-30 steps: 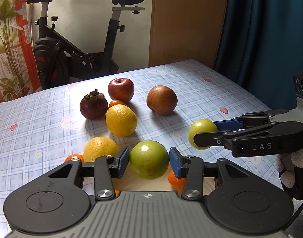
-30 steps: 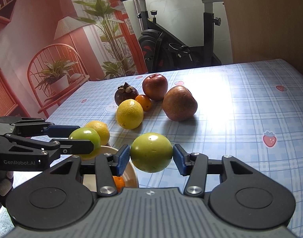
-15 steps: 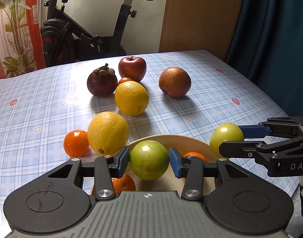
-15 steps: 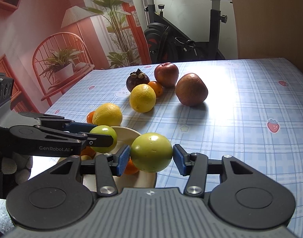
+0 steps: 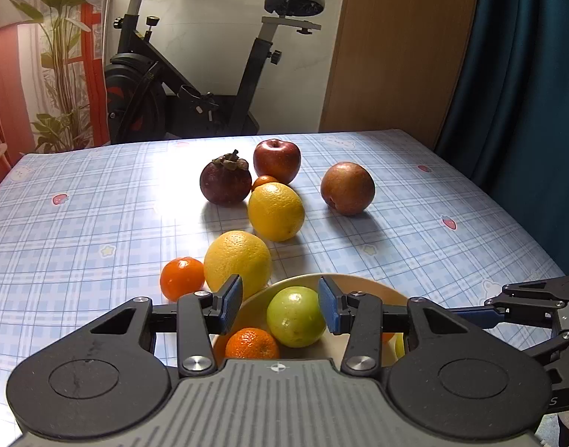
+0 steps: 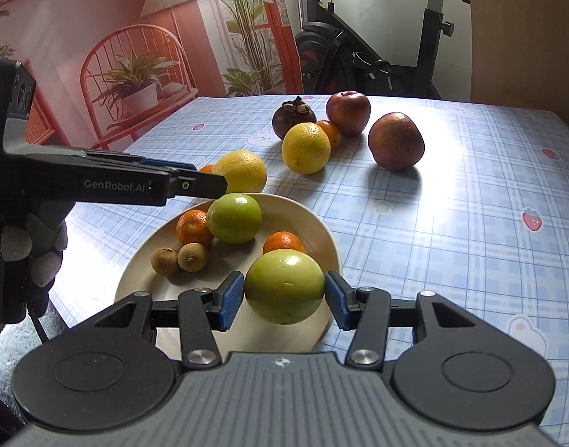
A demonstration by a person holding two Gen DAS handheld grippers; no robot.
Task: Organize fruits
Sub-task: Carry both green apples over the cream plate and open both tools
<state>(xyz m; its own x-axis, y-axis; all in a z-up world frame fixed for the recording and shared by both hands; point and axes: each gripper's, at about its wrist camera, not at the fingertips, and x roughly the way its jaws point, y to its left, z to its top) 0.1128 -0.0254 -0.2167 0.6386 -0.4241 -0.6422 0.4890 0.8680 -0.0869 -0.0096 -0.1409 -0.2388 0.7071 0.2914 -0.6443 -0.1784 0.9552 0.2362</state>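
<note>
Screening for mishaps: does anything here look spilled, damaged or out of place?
Nothing stands out: no spill or damage, and the plate sits flat on the table. The right hand-held gripper holds a green fruit over the plate; a second green fruit rests on it, loose between the left hand-held gripper's pads.

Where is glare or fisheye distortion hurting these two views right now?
Left wrist view: a washed-out glare patch on the blue checked tablecloth beside the dark purple mangosteen; fruit stays sharp. Right wrist view: stronger glare on the cloth right of the reddish-brown apple, erasing the check pattern; the table edge bows from the fisheye.
</note>
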